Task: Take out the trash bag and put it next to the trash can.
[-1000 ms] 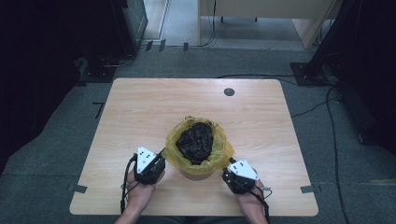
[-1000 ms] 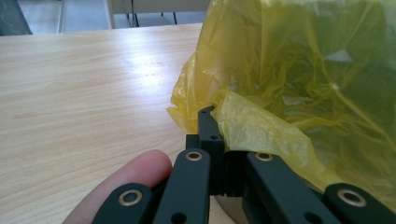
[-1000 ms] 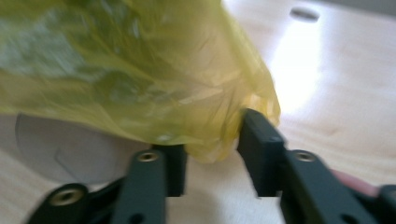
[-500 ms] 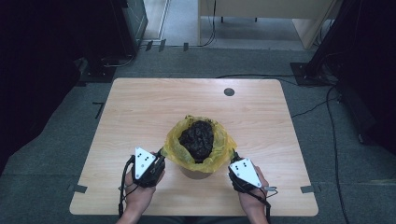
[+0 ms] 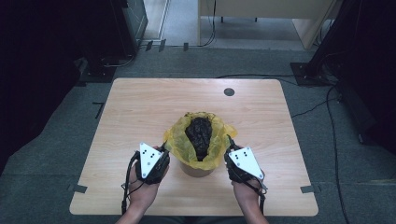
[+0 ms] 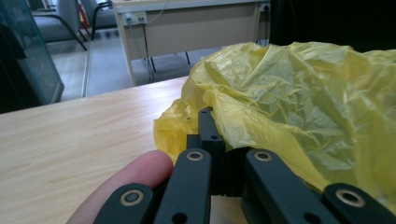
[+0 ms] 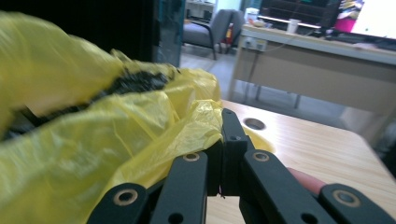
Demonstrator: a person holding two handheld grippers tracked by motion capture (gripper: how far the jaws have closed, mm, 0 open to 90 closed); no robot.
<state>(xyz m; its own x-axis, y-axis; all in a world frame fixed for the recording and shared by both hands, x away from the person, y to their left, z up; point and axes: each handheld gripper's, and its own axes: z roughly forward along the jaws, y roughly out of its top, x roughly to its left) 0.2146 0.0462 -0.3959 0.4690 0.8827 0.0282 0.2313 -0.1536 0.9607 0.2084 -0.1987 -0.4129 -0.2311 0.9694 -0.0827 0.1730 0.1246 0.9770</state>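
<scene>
A yellow plastic bag (image 5: 177, 140) lines a small brown tub (image 5: 197, 170) near the table's front middle. A black crumpled mass (image 5: 200, 134) lies inside the bag. My left gripper (image 5: 164, 152) is at the bag's left rim, shut on a fold of the yellow film (image 6: 243, 116). My right gripper (image 5: 229, 152) is at the right rim, shut on the bag's edge (image 7: 196, 123). In the left gripper view the jaws (image 6: 208, 122) are pressed together with film between them. In the right gripper view the gripper (image 7: 229, 126) is closed the same way, and the black mass (image 7: 135, 81) shows inside the bag's mouth.
The light wooden table (image 5: 140, 107) has a round cable hole (image 5: 229, 92) at the back right. Beyond the table stand a desk (image 7: 322, 65), chairs and dark equipment, with cables on the grey floor (image 5: 299, 77).
Both grippers have shifted a little toward the bag. The bag's side edges have been drawn inward, so its mouth looks narrower over the black mass.
</scene>
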